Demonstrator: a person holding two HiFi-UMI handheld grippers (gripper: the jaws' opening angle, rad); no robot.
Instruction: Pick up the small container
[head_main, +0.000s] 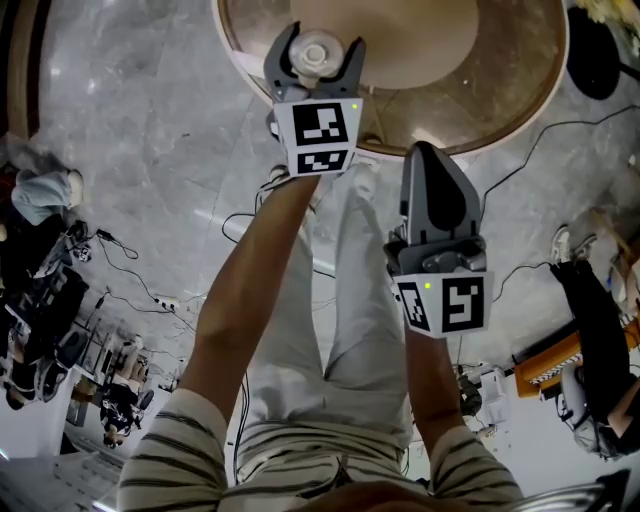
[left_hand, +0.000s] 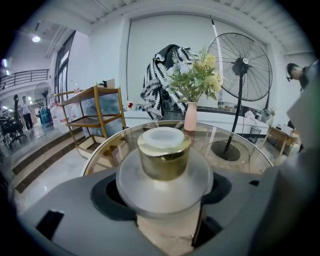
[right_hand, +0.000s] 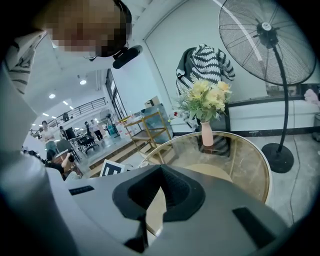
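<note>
The small container (head_main: 316, 53) is a frosted jar with a gold cap (left_hand: 164, 156). It sits between the curved jaws of my left gripper (head_main: 321, 40), which close round its wide body over the near edge of the round glass table (head_main: 520, 112). In the left gripper view the jar fills the gap between both jaws. My right gripper (head_main: 428, 152) hangs nearer to me, off the table's edge, its jaws together with nothing in them (right_hand: 160, 172).
A pink vase of flowers (left_hand: 190, 116) stands on the far side of the table. A standing fan (left_hand: 240, 65) and a gold shelf unit (left_hand: 92, 117) are beyond it. Cables (head_main: 130, 270) lie on the marble floor, and a seated person (head_main: 595, 330) is at the right.
</note>
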